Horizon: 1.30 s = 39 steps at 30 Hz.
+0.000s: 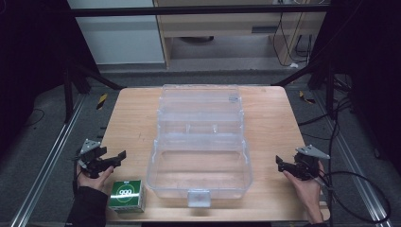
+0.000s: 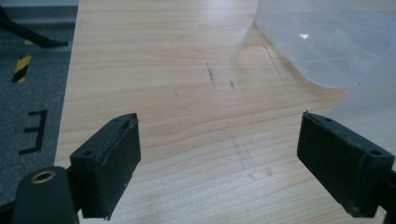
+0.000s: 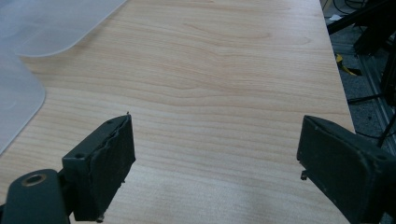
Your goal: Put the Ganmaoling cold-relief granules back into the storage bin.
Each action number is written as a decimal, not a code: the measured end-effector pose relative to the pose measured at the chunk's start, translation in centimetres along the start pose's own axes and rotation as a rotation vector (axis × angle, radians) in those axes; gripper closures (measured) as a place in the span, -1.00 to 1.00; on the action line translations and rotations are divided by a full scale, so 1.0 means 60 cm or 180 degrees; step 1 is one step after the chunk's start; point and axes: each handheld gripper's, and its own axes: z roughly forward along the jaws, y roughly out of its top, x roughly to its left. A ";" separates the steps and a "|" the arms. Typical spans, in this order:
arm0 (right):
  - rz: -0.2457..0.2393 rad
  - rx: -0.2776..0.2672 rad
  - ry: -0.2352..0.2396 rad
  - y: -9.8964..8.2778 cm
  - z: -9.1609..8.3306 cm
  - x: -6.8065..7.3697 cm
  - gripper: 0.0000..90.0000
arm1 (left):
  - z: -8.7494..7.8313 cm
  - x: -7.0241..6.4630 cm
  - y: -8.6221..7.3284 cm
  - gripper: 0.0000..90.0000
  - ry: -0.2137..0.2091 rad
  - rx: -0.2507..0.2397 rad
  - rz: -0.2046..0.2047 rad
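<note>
- Green box (image 1: pixel 126 195), bottom left of the high view, beside the left gripper (image 1: pixel 109 161).
- Both the left gripper and the right gripper (image 1: pixel 287 166) gape empty.
- Risk: a hasty reach could knock the clear open case (image 1: pixel 200 142).

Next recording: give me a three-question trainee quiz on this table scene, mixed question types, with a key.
1. True or false: the clear plastic box on the table stands with its lid open.
2. Multiple choice: the green carton lies nearest to which? A) the left hand-held gripper B) the right hand-held gripper C) the table's far edge
3. Fill in: both hand-held grippers have their jaws ____ with nothing between them.

Key: 1 true; 2 A; 3 open
</note>
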 end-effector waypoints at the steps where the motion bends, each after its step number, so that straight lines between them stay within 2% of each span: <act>1: -0.0005 -0.0018 -0.0002 -0.001 -0.002 0.000 -0.74 | -0.004 -0.001 0.003 -0.70 -0.0035 -0.0010 0.0015; 7: 0.0010 -0.0098 0.0015 -0.002 -0.010 0.000 -0.75 | -0.027 -0.001 0.017 -0.62 -0.0174 -0.0109 0.0089; 10: -0.0015 -0.0105 0.0041 -0.003 -0.011 0.001 -0.75 | -0.047 -0.002 0.029 -0.60 -0.0312 -0.0170 0.0207; 11: -0.0022 -0.0103 0.0044 -0.004 -0.011 0.002 -0.75 | -0.047 -0.002 0.029 -0.60 -0.0312 -0.0170 0.0207; 13: -0.0033 -0.0113 0.0039 -0.004 -0.012 0.002 -0.75 | -0.056 -0.002 0.034 -0.60 -0.0400 -0.0144 0.0277; 15: -0.0066 -0.0165 0.0052 -0.005 -0.011 0.002 -0.77 | -0.069 -0.005 0.044 -0.61 -0.0486 -0.0076 0.0466; 16: -0.0066 -0.0165 0.0052 -0.005 -0.011 0.002 -0.77 | -0.069 -0.005 0.044 -0.61 -0.0486 -0.0076 0.0466; 17: -0.0076 -0.0192 0.0065 -0.005 -0.011 0.003 -0.77 | -0.078 -0.007 0.052 -0.61 -0.0520 -0.0034 0.0588; 18: -0.0101 -0.0204 0.0057 -0.005 -0.011 0.002 -0.77 | -0.078 -0.007 0.052 -0.61 -0.0520 -0.0034 0.0588; 19: -0.0115 -0.0211 0.0054 -0.006 -0.011 0.002 -0.77 | -0.083 -0.008 0.057 -0.61 -0.0555 -0.0009 0.0641; 20: -0.0125 -0.0219 0.0057 -0.006 -0.011 0.002 -0.77 | -0.092 -0.011 0.067 -0.61 -0.0646 0.0029 0.0726; 22: -0.0132 -0.0224 0.0061 -0.006 -0.011 0.002 -0.78 | -0.096 -0.012 0.072 -0.62 -0.0696 0.0050 0.0772; 23: -0.0137 -0.0220 0.0068 -0.007 -0.010 0.003 -0.78 | -0.103 -0.015 0.082 -0.63 -0.0768 0.0094 0.0874; 24: -0.0150 -0.0215 0.0070 -0.007 -0.010 0.003 -0.79 | -0.103 -0.015 0.082 -0.64 -0.0768 0.0094 0.0874; 25: -0.0173 -0.0214 0.0063 -0.007 -0.009 0.003 -0.79 | -0.105 -0.017 0.086 -0.66 -0.0793 0.0144 0.0948; 26: -0.0178 -0.0211 0.0065 -0.007 -0.010 0.003 -0.80 | -0.110 -0.023 0.093 -0.66 -0.0830 0.0198 0.1106; 27: -0.0190 -0.0220 0.0065 -0.007 -0.010 0.003 -0.80 | -0.112 -0.025 0.095 -0.66 -0.0871 0.0240 0.1169; 28: -0.0201 -0.0227 0.0063 -0.007 -0.010 0.003 -0.80 | -0.112 -0.025 0.095 -0.67 -0.0871 0.0240 0.1169; 29: -0.0197 -0.0224 0.0069 -0.007 -0.010 0.003 -0.80 | -0.114 -0.032 0.099 -0.68 -0.0946 0.0325 0.1296; 30: -0.0196 -0.0221 0.0071 -0.008 -0.010 0.003 -0.81 | -0.114 -0.032 0.099 -0.69 -0.0946 0.0325 0.1296; 32: -0.0187 -0.0209 0.0078 -0.008 -0.009 0.003 -0.81 | -0.116 -0.041 0.099 -0.70 -0.1014 0.0437 0.1448; 35: -0.0213 -0.0191 0.0054 -0.009 -0.007 0.002 -0.83 | -0.116 -0.055 0.098 -0.76 -0.1041 0.0585 0.1713; 39: -0.0208 -0.0177 0.0060 -0.010 -0.007 0.003 -0.83 | -0.116 -0.060 0.097 -0.79 -0.1113 0.0690 0.1817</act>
